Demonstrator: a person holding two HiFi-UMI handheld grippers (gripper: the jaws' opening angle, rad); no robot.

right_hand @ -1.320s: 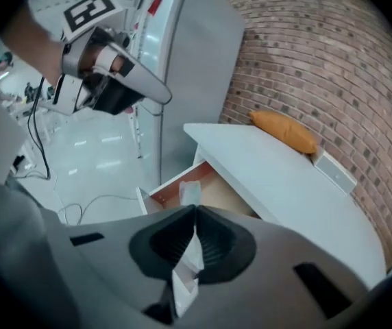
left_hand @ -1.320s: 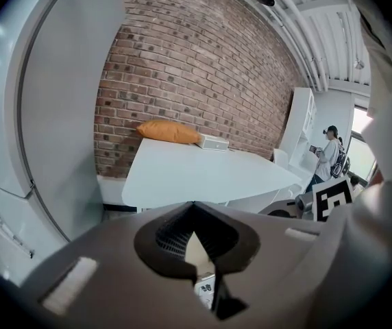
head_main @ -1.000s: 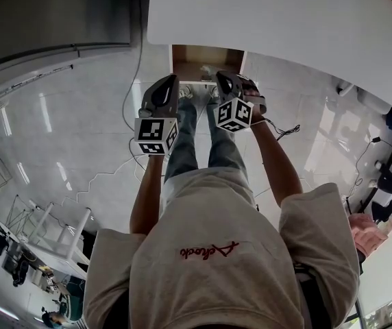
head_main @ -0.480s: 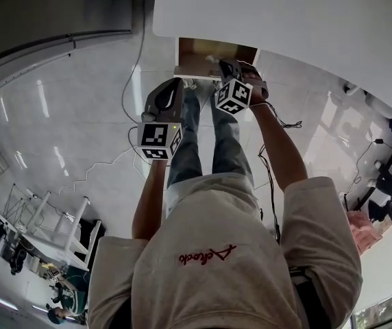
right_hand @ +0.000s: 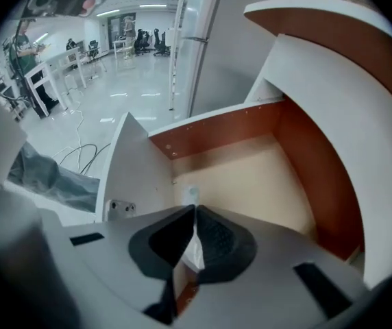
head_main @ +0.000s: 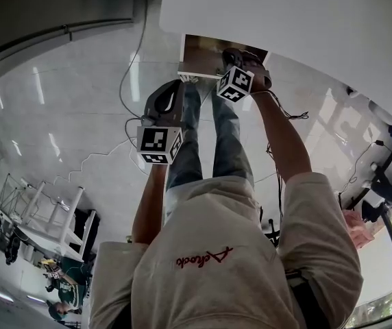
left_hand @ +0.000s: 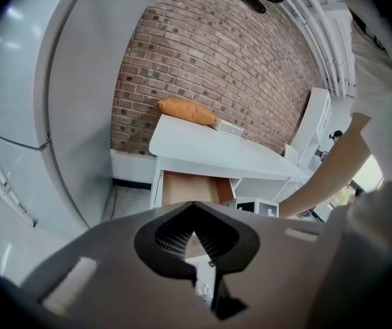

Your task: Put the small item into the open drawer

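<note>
The open drawer (head_main: 203,49) hangs under the white table (head_main: 305,19); its bare tan floor (right_hand: 251,177) and brown walls fill the right gripper view. My right gripper (head_main: 234,53) hovers over the drawer's front edge, shut on a small white item (right_hand: 191,251) pinched between its pads. A small pale bit (right_hand: 190,194) shows just past the tips; I cannot tell whether it belongs to the held item. My left gripper (head_main: 174,85) hangs lower and to the left, above the floor, shut with nothing in it. From there the drawer (left_hand: 194,187) lies straight ahead.
An orange cushion (left_hand: 186,110) lies on the table (left_hand: 210,149) against a brick wall. A tall grey cabinet (left_hand: 79,94) stands left of the table. Cables (head_main: 288,118) run across the glossy floor. The person's legs (head_main: 213,136) stand just before the drawer.
My right gripper has moved forward from in front of the drawer to over its front edge. The left gripper has stayed back and dropped slightly behind.
</note>
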